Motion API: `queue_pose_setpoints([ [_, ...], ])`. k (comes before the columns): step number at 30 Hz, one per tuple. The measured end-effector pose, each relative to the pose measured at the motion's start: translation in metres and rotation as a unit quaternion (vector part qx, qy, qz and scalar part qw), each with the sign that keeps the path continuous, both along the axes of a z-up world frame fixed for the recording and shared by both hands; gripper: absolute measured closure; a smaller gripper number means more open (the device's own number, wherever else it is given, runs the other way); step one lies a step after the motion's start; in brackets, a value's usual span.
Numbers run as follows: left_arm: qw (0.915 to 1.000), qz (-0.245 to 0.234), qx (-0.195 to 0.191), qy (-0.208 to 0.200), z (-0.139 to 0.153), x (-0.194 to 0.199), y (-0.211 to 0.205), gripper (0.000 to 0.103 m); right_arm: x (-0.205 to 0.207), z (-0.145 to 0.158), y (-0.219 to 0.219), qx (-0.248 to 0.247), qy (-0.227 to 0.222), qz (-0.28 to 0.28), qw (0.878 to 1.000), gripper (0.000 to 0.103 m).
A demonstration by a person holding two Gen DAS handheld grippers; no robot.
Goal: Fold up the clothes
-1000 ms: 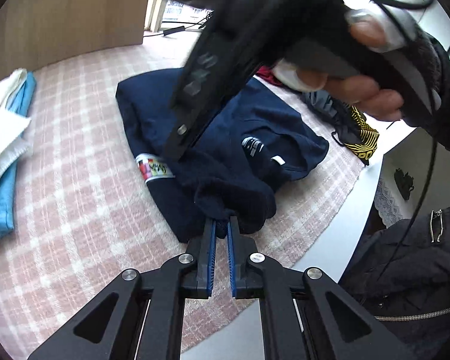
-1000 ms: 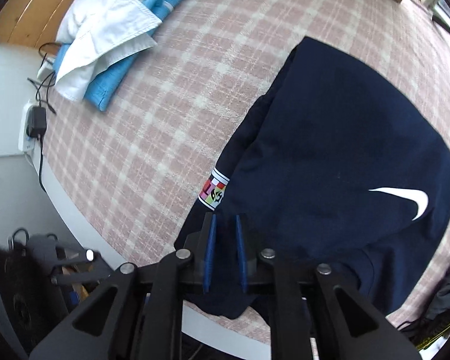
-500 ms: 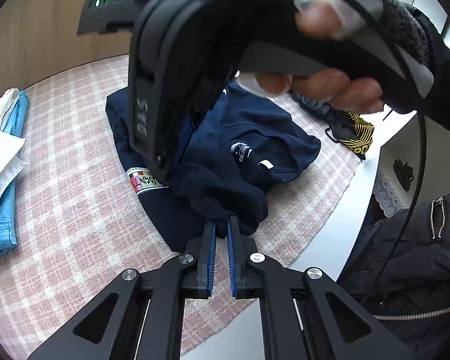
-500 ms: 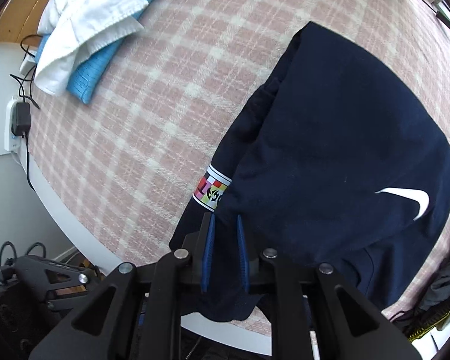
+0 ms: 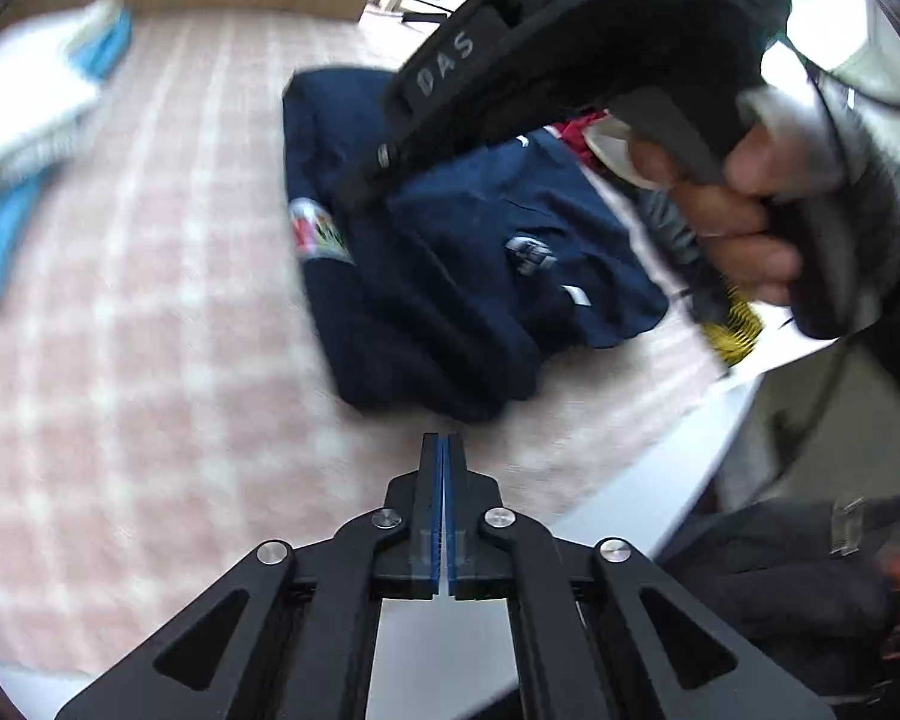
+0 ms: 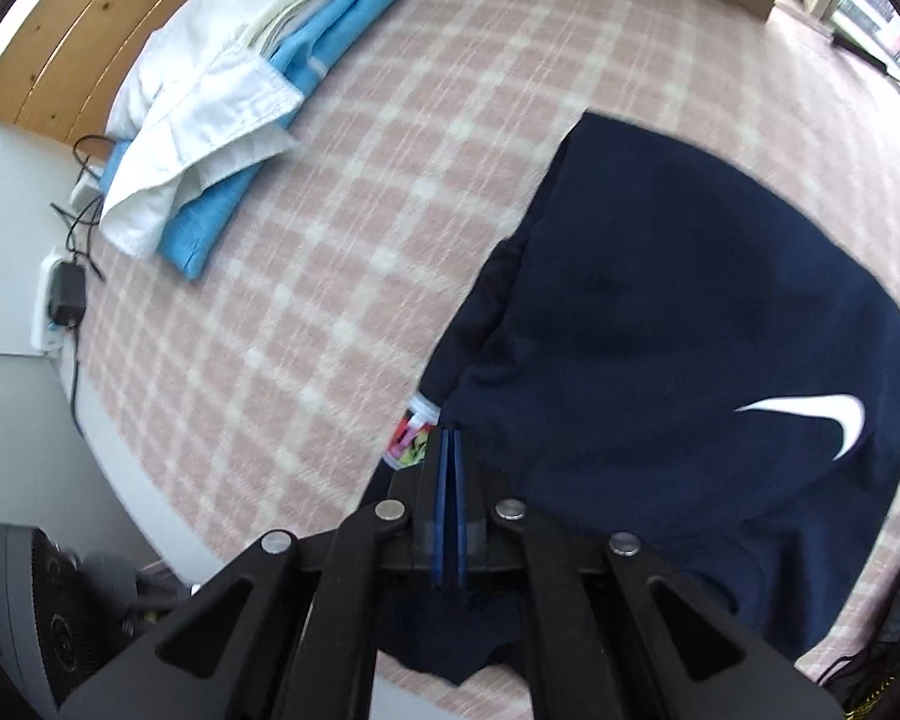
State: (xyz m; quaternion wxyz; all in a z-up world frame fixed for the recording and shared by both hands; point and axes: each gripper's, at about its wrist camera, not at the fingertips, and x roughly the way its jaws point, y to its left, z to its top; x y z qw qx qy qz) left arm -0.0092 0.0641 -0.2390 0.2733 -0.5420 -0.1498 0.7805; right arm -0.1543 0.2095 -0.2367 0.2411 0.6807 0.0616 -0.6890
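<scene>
A navy sweatshirt (image 5: 450,276) with a white swoosh (image 6: 810,414) and a coloured sleeve patch (image 5: 321,234) lies partly folded on the pink checked cover (image 5: 120,330). My left gripper (image 5: 443,441) is shut and empty, just short of the sweatshirt's near edge. My right gripper (image 6: 449,438) hovers over the sweatshirt (image 6: 690,360) by the patch (image 6: 411,438), jaws closed; navy cloth lies under the fingers but none shows between them. The right gripper's body and the hand on it (image 5: 570,60) fill the top of the left wrist view.
A pile of folded white and blue clothes (image 6: 228,102) lies at the far left of the bed. Dark and yellow garments (image 5: 732,330) lie at the right edge. A wooden headboard (image 6: 90,30), a charger with cables (image 6: 66,294) and a black fan (image 6: 48,618) flank the bed.
My left gripper has let go of the sweatshirt's edge, pulled back and closed. My right gripper's jaws have closed together over the sweatshirt near the patch.
</scene>
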Motion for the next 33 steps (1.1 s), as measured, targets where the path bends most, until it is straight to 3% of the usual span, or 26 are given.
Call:
queue_pose_setpoints([
  [5,0.9971,-0.002,-0.070,0.030,0.006,-0.003,0.000,0.102,0.002,-0.003,0.000,0.000,-0.016,0.009,1.000,0.101],
  [7,0.9942,0.004,-0.103,0.031,0.007,-0.014,-0.006,0.087,0.003,-0.003,0.000,0.002,-0.018,0.012,1.000,0.101],
  [8,0.9952,0.006,-0.092,0.031,0.007,-0.020,-0.010,0.073,0.003,-0.002,0.000,0.000,-0.019,0.010,1.000,0.101],
  [9,0.9963,0.008,-0.080,0.032,0.007,-0.026,-0.014,0.070,0.003,-0.002,0.001,-0.002,-0.021,0.008,1.000,0.100],
  [11,0.9986,0.001,-0.045,0.026,0.001,-0.036,-0.014,0.078,0.003,0.004,0.003,-0.015,-0.036,0.012,0.999,0.097],
  [12,0.9995,-0.018,-0.026,0.008,-0.004,-0.040,-0.011,0.099,0.004,0.012,0.011,-0.034,-0.039,0.006,0.999,0.097],
  [14,0.9967,-0.041,-0.068,0.014,-0.005,-0.036,-0.003,0.098,0.009,0.039,0.042,-0.085,-0.028,-0.015,0.996,0.093],
  [15,0.9951,-0.055,-0.080,0.021,-0.002,-0.031,-0.002,0.098,0.013,0.054,0.062,-0.111,-0.012,-0.034,0.993,0.084],
  [16,0.9954,-0.058,-0.073,0.023,0.001,-0.028,-0.005,0.098,0.019,0.067,0.083,-0.126,0.014,-0.065,0.990,0.066],
  [17,0.9961,-0.051,-0.069,0.020,0.003,-0.027,-0.010,0.098,0.024,0.079,0.104,-0.142,0.040,-0.095,0.984,0.056],
  [18,0.9958,-0.044,-0.078,0.019,0.004,-0.027,-0.013,0.099,0.031,0.089,0.128,-0.147,0.064,-0.126,0.979,0.047],
  [19,0.9952,-0.038,-0.089,0.018,0.005,-0.028,-0.017,0.100,0.041,0.089,0.160,-0.124,0.084,-0.155,0.976,0.047],
  [20,0.9944,-0.032,-0.099,0.017,0.006,-0.028,-0.020,0.100,0.052,0.089,0.191,-0.102,0.099,-0.181,0.973,0.047],
  [22,0.9930,-0.027,-0.114,0.018,0.010,-0.028,-0.023,0.100,0.074,0.070,0.232,-0.088,0.082,-0.221,0.968,0.047],
  [25,0.9925,-0.044,-0.110,0.029,0.021,-0.022,-0.009,0.087,0.108,0.032,0.277,-0.093,0.043,-0.274,0.956,0.047],
  [27,0.9898,-0.075,-0.113,0.043,0.026,-0.019,0.014,0.079,0.113,0.021,0.276,-0.119,0.032,-0.282,0.952,0.047],
  [30,0.9831,-0.117,-0.133,0.046,0.024,-0.024,0.045,0.079,0.115,0.006,0.274,-0.156,0.034,-0.302,0.940,0.047],
  [31,0.9824,-0.121,-0.137,0.041,0.022,-0.027,0.047,0.079,0.115,0.006,0.272,-0.157,0.042,-0.299,0.940,0.047],
  [33,0.9807,-0.129,-0.144,0.030,0.017,-0.031,0.052,0.079,0.115,0.008,0.260,-0.133,0.062,-0.263,0.953,0.047],
])
